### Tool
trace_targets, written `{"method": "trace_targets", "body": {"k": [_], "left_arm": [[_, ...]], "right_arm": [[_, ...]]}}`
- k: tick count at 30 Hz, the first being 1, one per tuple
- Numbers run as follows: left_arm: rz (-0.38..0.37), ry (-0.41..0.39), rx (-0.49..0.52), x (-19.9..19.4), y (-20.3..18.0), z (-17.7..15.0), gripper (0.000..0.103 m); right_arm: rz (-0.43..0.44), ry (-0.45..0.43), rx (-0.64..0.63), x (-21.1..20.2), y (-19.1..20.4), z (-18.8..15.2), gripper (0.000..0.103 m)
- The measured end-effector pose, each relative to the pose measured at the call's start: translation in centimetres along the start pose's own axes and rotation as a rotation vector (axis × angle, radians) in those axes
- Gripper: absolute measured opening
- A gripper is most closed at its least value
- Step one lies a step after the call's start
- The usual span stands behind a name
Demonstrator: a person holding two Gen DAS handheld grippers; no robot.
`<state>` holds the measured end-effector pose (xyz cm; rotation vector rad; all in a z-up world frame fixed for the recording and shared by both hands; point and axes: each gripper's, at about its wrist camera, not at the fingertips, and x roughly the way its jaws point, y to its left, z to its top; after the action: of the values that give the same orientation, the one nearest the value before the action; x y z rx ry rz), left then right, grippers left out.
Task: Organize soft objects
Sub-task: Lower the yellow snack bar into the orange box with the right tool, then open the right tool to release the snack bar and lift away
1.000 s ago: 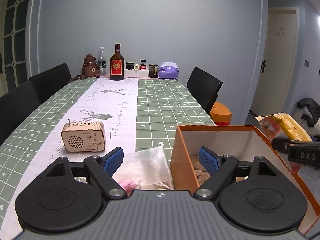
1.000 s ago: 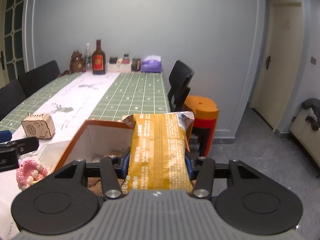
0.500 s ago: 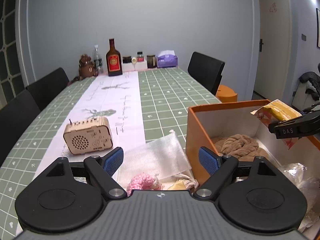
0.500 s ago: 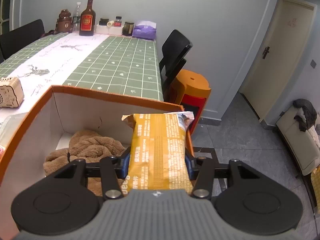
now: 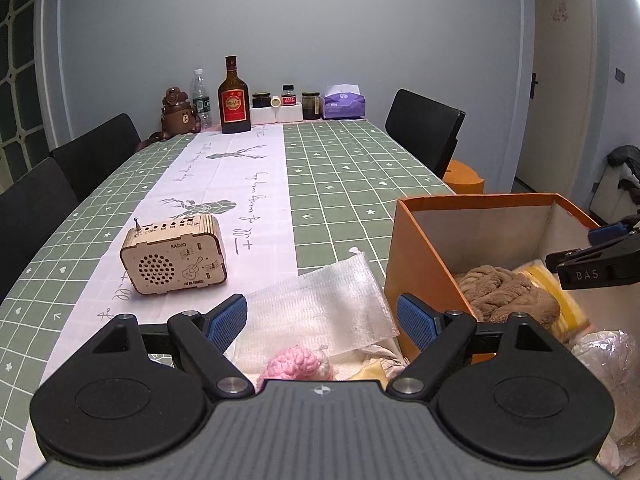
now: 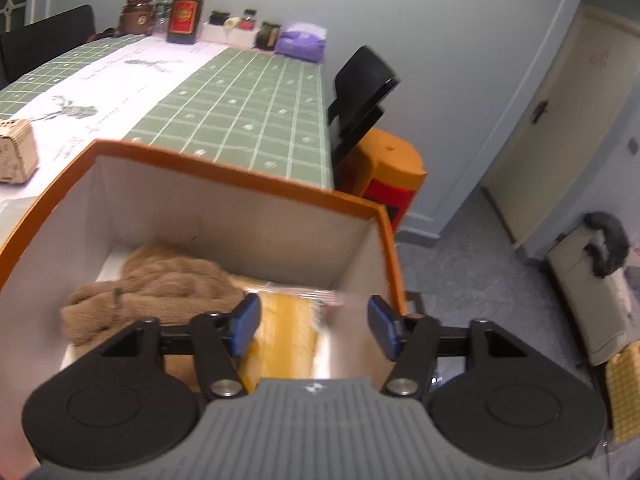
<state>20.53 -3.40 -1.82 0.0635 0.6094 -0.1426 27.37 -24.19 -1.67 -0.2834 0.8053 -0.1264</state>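
The yellow snack bag (image 6: 286, 332), crinkled and striped, lies in the orange box (image 6: 224, 174) beside a brown plush cloth (image 6: 160, 284). The right gripper (image 6: 314, 322) hangs over it; its jaws have just been opening and no longer press the bag. The left gripper (image 5: 322, 320) stands open and empty above a pink knitted thing (image 5: 296, 364) and a foam sheet (image 5: 320, 304).

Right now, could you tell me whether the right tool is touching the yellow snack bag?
Apart. The right wrist view shows the right tool just opened, the yellow snack bag lying below in the orange box.
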Motion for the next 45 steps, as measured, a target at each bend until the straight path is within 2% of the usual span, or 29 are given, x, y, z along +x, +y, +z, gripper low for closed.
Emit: {"method": "trace_targets", "body": {"k": [4,8,16,21,26,39,45], "left_arm": [[-0.001,0.010,-0.007,0.1,0.2,0.0,0.099],[0.004,0.007,-0.001,-0.2,0.2,0.0,0.098],[-0.013,-0.012,-0.017,-1.1,0.6,0.2,0.098],[-0.017,-0.039,-0.039,-2.5,1.0,0.4,0.098],[-0.014,-0.057,-0.056,-3.9,1.6,0.8,0.098],[0.048,-0.120,-0.087,-9.0,4.0,1.1,0.098],[0.067,-0.135,-0.083,-10.8,4.8,0.6,0.098]], "right_arm": [[0.042,-0.014,-0.028,-0.3,0.4,0.1,0.091],[0.039,-0.016,-0.080,-0.6,1.2,-0.1,0.098],[0.110,0.009,-0.038,-1.1,1.7,-0.7,0.098],[0.114,-0.016,-0.029,-2.3,2.0,-0.8,0.098],[0.166,-0.045,0.025,-4.3,1.6,-0.8,0.098],[0.312,-0.179,0.101,-12.0,2.7,-1.5,0.098],[0.350,-0.294,0.139,-15.8,4.4,-3.0,0.098]]}}
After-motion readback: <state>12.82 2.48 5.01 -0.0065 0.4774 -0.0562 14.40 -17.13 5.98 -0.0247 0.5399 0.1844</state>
